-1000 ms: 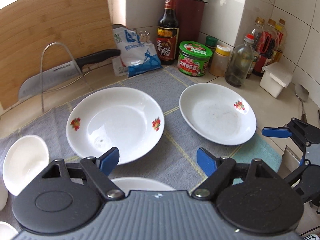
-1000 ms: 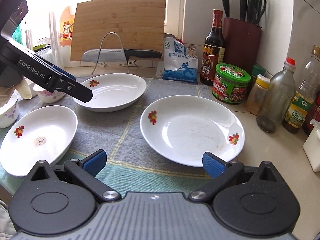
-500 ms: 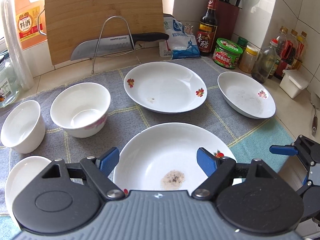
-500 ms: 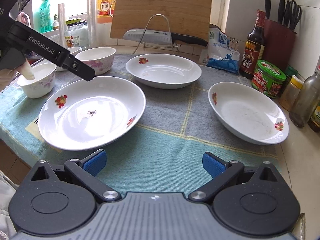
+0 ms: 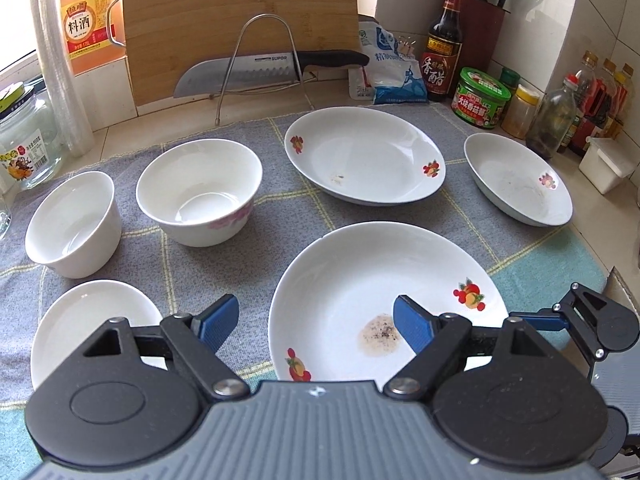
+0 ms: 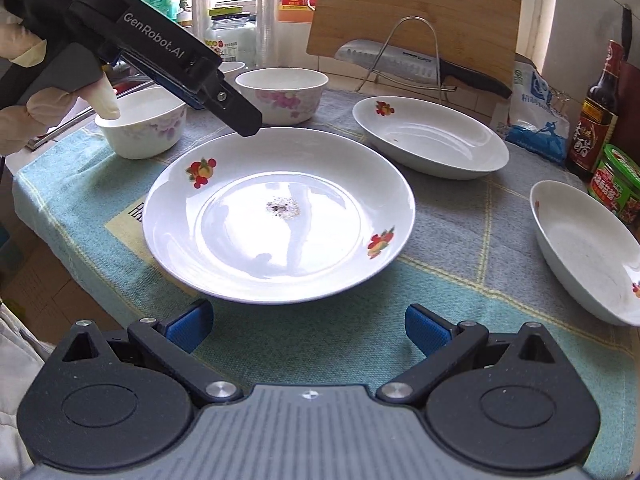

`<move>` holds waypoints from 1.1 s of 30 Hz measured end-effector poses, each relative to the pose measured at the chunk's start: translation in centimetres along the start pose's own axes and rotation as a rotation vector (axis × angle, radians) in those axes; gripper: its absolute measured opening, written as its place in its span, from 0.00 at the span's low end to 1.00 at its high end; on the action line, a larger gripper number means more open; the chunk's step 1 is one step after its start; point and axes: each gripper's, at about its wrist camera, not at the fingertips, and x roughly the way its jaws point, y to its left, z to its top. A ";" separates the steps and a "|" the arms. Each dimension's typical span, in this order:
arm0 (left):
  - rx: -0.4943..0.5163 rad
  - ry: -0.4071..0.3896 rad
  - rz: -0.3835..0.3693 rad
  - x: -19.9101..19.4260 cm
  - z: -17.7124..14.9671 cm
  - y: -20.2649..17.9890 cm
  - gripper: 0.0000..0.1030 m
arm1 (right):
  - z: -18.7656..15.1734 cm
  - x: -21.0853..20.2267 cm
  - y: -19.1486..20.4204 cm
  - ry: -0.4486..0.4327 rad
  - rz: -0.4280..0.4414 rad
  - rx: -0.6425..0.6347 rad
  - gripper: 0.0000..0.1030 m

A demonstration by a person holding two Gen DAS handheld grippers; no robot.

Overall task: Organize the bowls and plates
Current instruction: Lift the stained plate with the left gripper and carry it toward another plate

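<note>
Left tongs (image 5: 316,322) are spread and empty, above the near rim of the speckled plate (image 5: 384,292). Right tongs (image 6: 308,330) are likewise spread, empty, above the cloth (image 6: 320,344) just short of that plate. A saucer (image 5: 80,320) lies nearest left (left view only). Behind it stand two bowls (image 5: 74,222) (image 5: 200,190), apart from each other. Two further plates (image 5: 366,156) (image 5: 518,178) lie beyond, each separate on the cloth-covered bench. At the back, a knife (image 5: 260,70) rests in a wire rack before a board (image 5: 240,20). The right view alone shows the gloved hand (image 6: 36,108) holding the left unit.
</note>
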 end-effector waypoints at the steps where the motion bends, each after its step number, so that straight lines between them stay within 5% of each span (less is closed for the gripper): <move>1: -0.002 0.003 0.004 0.1 0.0 0.1 0.82 | 0.1 0.3 0.3 0.000 0.012 -0.018 1.00; 24: 0.142 0.134 -0.076 4.8 2.1 -0.2 0.82 | 0.1 2.1 -0.1 -0.094 0.104 -0.075 1.00; 33: 0.222 0.239 -0.161 7.1 3.2 -0.4 0.68 | 0.1 2.3 -0.1 -0.100 0.102 -0.076 1.00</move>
